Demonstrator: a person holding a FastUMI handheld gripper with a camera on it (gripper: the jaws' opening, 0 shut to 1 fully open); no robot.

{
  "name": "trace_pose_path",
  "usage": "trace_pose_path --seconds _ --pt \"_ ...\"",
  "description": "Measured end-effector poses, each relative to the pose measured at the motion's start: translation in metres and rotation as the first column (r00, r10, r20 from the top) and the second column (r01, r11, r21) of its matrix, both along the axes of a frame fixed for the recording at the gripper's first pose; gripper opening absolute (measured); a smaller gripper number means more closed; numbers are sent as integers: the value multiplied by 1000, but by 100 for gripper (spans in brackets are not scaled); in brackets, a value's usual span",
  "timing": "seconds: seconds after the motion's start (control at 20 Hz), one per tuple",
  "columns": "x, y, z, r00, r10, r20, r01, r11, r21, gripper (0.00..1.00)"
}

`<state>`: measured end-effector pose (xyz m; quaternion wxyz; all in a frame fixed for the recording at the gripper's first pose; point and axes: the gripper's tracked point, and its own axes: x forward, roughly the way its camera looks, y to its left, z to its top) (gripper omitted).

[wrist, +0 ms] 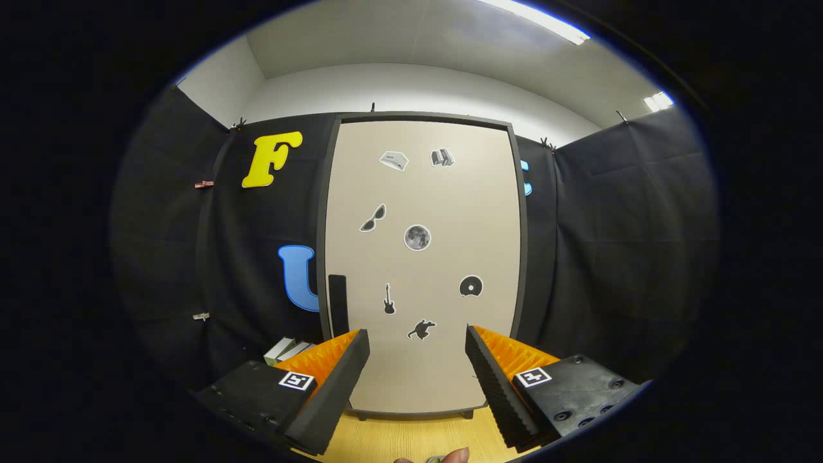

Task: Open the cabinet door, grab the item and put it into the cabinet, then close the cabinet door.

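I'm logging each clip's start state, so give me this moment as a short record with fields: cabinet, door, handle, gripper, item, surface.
cabinet: tall beige cabinet with dark frame, upright, beyond the fingers
door: shut, with small grey stickers on its face
handle: black vertical bar handle at the door's left edge, just above the left finger
gripper: gripper open, fingers spread, nothing between them, apart from the door
item: white and green box-like object left of the cabinet; too hidden to identify
surface: light wooden tabletop under the cabinet
task stage: door not yet opened
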<state>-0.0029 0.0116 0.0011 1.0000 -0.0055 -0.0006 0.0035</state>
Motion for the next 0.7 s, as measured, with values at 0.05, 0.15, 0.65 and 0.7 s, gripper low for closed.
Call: trace_pose_path --seconds 0.05,0.15,0.65,0.7 --pt "1 2 0 1000 2 0 -2 1000 -1 97" --pt "7 9 -2 1000 9 -3 -9 1000 2 97" --pt "89 85 -14 997 80 -16 -80 997 7 97" --pt "98 95 -19 996 90 -23 -89 996 17 97"
